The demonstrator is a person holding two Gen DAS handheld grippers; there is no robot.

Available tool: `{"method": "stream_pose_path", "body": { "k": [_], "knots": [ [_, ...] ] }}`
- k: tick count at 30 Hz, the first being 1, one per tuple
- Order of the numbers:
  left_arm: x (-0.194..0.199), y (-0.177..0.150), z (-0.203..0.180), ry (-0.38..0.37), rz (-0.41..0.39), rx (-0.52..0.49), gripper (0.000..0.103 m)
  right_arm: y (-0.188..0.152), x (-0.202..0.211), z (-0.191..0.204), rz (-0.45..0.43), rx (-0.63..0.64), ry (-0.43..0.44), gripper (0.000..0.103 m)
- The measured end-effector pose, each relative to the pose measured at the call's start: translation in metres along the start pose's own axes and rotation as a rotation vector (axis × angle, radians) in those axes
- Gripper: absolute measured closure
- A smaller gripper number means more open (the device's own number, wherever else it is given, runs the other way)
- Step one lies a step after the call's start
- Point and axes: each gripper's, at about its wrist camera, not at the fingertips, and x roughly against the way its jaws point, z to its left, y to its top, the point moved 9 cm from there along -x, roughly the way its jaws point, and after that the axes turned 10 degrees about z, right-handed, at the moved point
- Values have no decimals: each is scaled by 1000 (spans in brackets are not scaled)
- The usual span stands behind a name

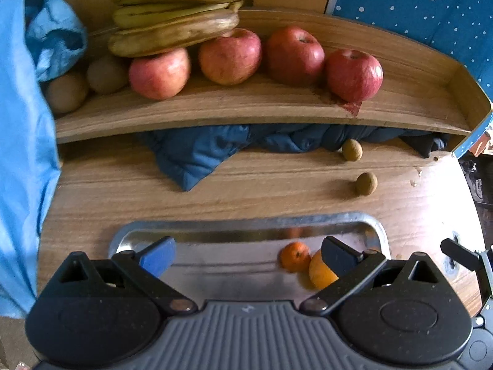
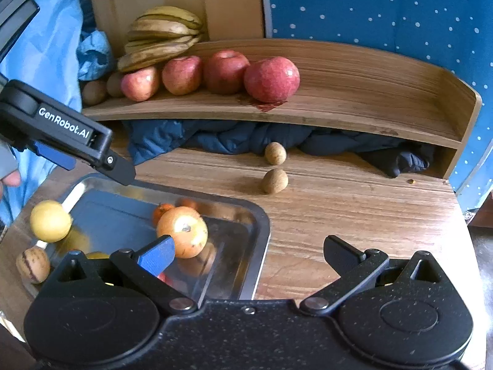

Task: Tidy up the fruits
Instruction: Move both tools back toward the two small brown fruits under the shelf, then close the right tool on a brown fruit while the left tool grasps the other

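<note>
Two brown fruits [image 2: 275,180] lay loose on table [image 2: 354,215], one nearer shelf [image 2: 354,117] beside blue cloth [image 2: 191,141], other nearer tray [image 2: 262,215]; kind too small to tell. Looked small, hard, round and light, likely to roll if nudged; best taken across the widest part, fingers straddling each side, gently. Inside tray sat orange [image 2: 182,231], a smaller orange [image 1: 295,256] behind it, both smooth and firm, apt to slide on bare metal. At tray's left rim, yellow fruit [image 2: 50,221]; below it, off the rim, striped fruit [image 2: 33,264]. Up on shelf, four apples [image 1: 354,74] in a row, firm and heavy-looking, bruisable under hard squeeze; bananas [image 1: 175,24] stacked at left, browned, probably soft, better lifted by the stem end; two kiwis [image 1: 106,74] tucked under them. Left gripper [image 1: 248,256] hung over tray, fingers spread wide, nothing between them. Right gripper [image 2: 248,254] likewise spread wide and empty, poised over tray's right rim and bare wood, loose brown pair straight ahead.
</note>
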Motion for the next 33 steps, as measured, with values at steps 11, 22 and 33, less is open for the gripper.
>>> {"method": "stream_pose_path", "body": {
  "k": [11, 22, 33],
  "knots": [
    [-20, 45, -38, -111, -76, -68, 1, 6, -14, -21, -3, -54, -88, 1],
    [-49, 70, -61, -162, -34, -115, 1, 25, -37, -35, 5, -90, -133, 1],
    [-71, 82, -80, -248, 5, -139, 1, 39, -59, -36, 21, -107, -120, 11]
  ]
}}
